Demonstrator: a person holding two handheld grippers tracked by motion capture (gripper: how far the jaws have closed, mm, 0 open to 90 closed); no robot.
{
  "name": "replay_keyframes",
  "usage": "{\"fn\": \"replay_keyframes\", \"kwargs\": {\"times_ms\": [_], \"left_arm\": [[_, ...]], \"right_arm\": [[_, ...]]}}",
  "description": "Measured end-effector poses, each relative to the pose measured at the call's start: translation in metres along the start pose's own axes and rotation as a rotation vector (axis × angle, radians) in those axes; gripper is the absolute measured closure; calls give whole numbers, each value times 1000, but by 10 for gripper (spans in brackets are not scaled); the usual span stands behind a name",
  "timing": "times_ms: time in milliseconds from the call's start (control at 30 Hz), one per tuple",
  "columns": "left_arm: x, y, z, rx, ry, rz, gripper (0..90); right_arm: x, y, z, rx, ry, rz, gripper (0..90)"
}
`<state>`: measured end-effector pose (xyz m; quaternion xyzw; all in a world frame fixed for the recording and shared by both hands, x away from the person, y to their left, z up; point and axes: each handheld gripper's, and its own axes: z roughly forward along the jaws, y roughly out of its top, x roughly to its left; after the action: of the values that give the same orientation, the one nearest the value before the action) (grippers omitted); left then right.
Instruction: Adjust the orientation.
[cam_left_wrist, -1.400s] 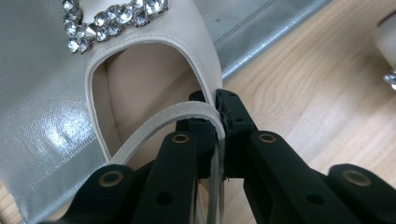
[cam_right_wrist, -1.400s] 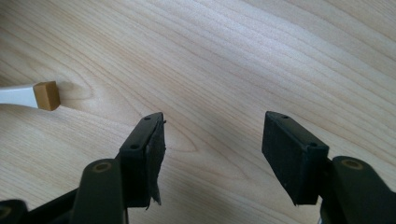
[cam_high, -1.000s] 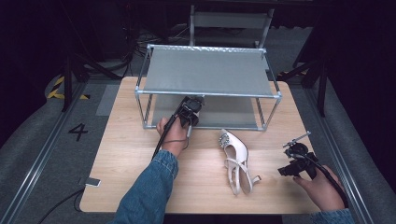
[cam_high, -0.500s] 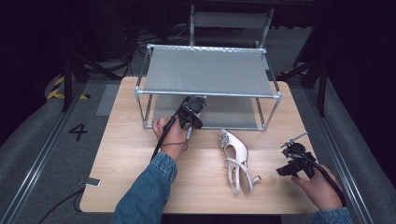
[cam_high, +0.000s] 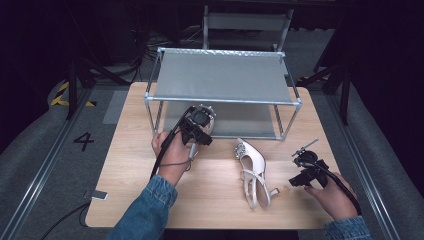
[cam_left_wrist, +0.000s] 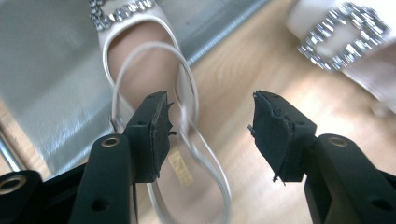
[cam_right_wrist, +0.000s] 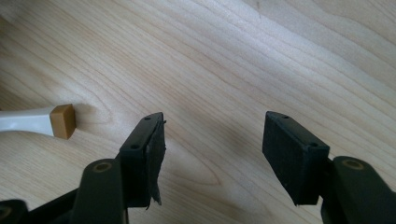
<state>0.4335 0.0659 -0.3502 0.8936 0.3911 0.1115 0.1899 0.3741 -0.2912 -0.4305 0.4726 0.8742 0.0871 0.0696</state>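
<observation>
Left claw (cam_left_wrist: 208, 133): jaws spread, have just been opening, pads pinching nothing. A white slingback shoe (cam_left_wrist: 140, 60) lies just past the jaws on the lower shelf of the metal rack (cam_high: 220, 80); its thin strap (cam_left_wrist: 187, 93) loops across the gap beside the left pad, no squeeze on it. Rhinestone buckle at its toe, far end from the claw. In the high view the left claw (cam_high: 204, 112) sits at the rack's front edge, above the desk (cam_high: 125, 165).

Right claw (cam_right_wrist: 212, 144): jaws spread, nothing between them, bare desk beneath. Heel tip of the second white shoe (cam_right_wrist: 63, 121) is off to the claw's left, apart from the pads. High view: that shoe (cam_high: 254, 172) lies on the desk between the two claws, right claw (cam_high: 297, 172) just beside its heel end.
</observation>
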Motion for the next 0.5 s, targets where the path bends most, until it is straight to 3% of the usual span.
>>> {"fn": "replay_keyframes", "kwargs": {"times_ms": [200, 333, 433, 500], "left_arm": [[-7, -25, -21, 15, -10, 25, 460], [-6, -45, -30, 33, -53, -7, 451], [-4, -56, -31, 51, -42, -17, 453], [-1, -64, -30, 50, -41, -48, 465]], "right_arm": [[3, 3, 2, 5, -4, -8, 394], [3, 5, 3, 8, 3, -10, 393], [3, 6, 3, 12, -3, -15, 397], [4, 7, 4, 7, 2, -18, 402]]}}
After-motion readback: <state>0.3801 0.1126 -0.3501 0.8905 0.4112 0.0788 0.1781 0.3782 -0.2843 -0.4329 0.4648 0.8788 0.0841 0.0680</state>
